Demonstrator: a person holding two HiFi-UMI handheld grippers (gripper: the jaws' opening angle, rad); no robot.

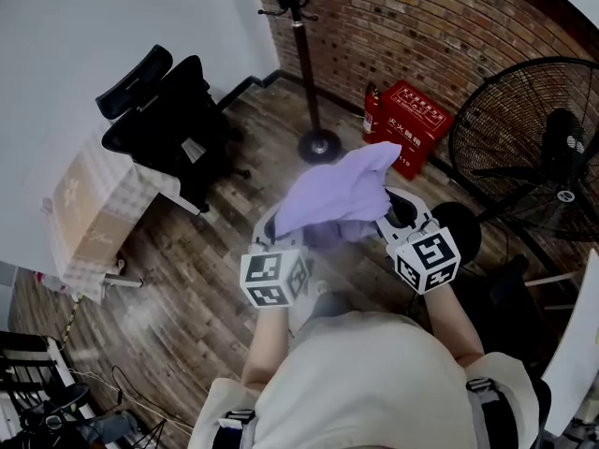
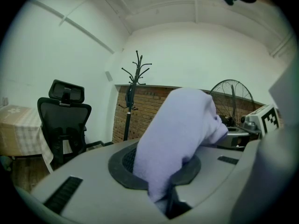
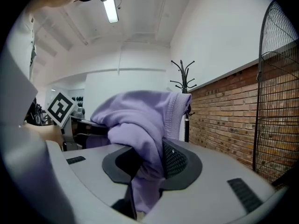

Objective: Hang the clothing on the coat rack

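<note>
Lilac knit garment (image 1: 342, 195): bunched, held in the air in front of the person, over the wooden floor (image 1: 187, 269).
Left claw (image 2: 161, 183): clamped on one fold of the garment.
Right claw (image 3: 142, 174): clamped on another fold, ribbed edge uppermost.
Coat rack (image 1: 302, 54): black, upright, well apart ahead, beside the brick wall (image 1: 421, 17).
Nearby: red box (image 1: 412, 124), standing fan (image 1: 538, 148), black office chair (image 1: 168, 124).

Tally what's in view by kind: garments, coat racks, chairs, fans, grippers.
purple garment: 1
coat rack: 1
office chair: 1
floor fan: 1
grippers, left gripper and right gripper: 2
Total: 6
</note>
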